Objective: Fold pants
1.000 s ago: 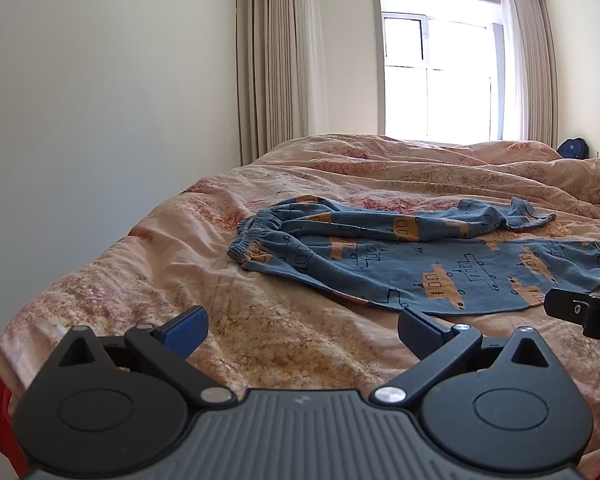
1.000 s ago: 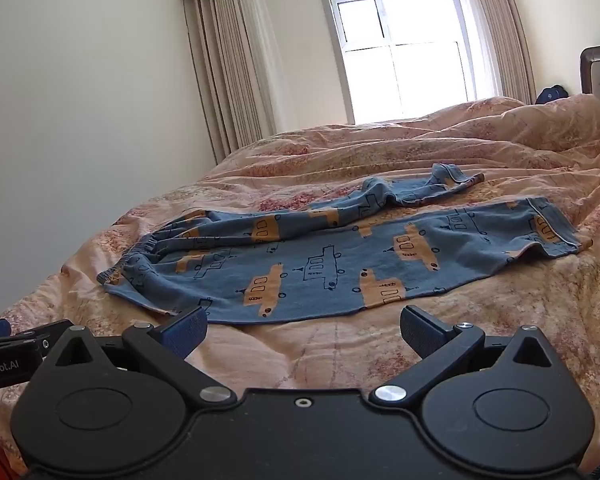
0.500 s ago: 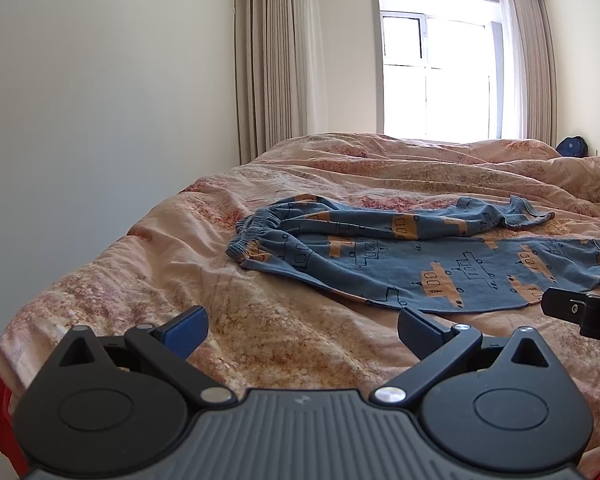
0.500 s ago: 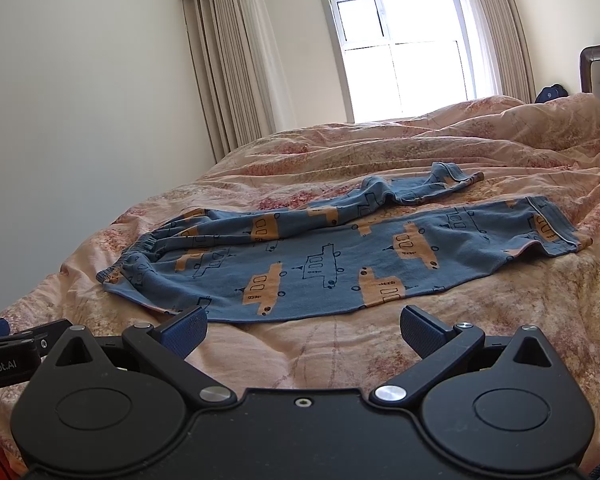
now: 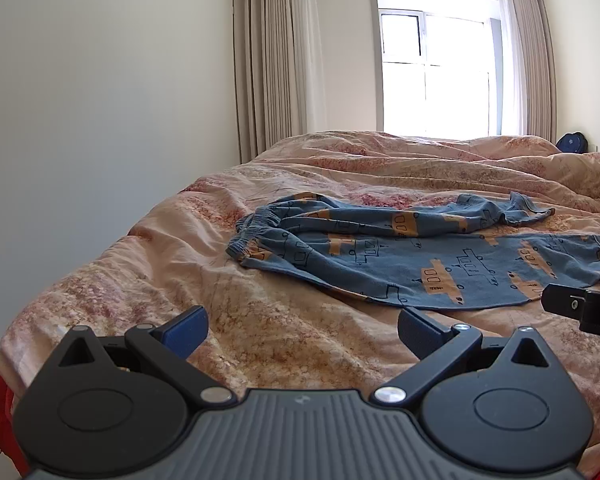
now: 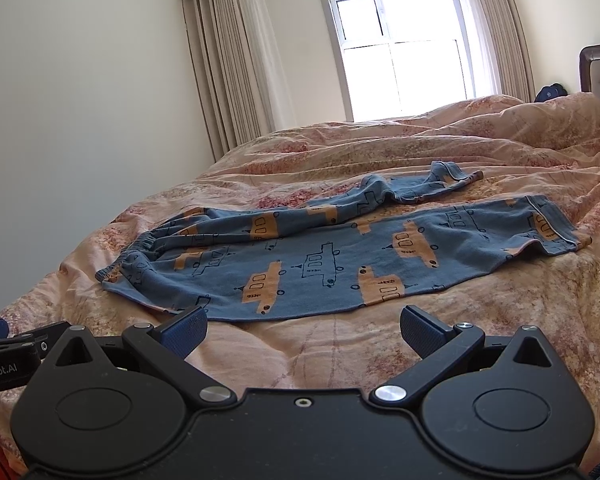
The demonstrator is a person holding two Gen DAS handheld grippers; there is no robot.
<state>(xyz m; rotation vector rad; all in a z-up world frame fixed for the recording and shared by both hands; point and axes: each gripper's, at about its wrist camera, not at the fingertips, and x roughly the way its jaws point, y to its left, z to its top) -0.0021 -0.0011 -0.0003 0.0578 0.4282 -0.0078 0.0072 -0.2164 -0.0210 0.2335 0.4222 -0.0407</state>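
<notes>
Blue vehicle-print pyjama pants — spread unfolded across the floral duvet, far leg bunched behind the flat near leg; folding not yet begun. Left gripper and right gripper, both spread wide and empty, hover short of the pants' near edge — next move likely calls for pinching waistband and cuff. Nothing lies between grippers and pants.

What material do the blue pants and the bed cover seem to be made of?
Pants: likely soft cotton knit, matte; they lie limp, with a gathered elastic waistband. Bed cover: probably thin woven cotton, matte, with a printed floral pattern and sharp creases.
</notes>
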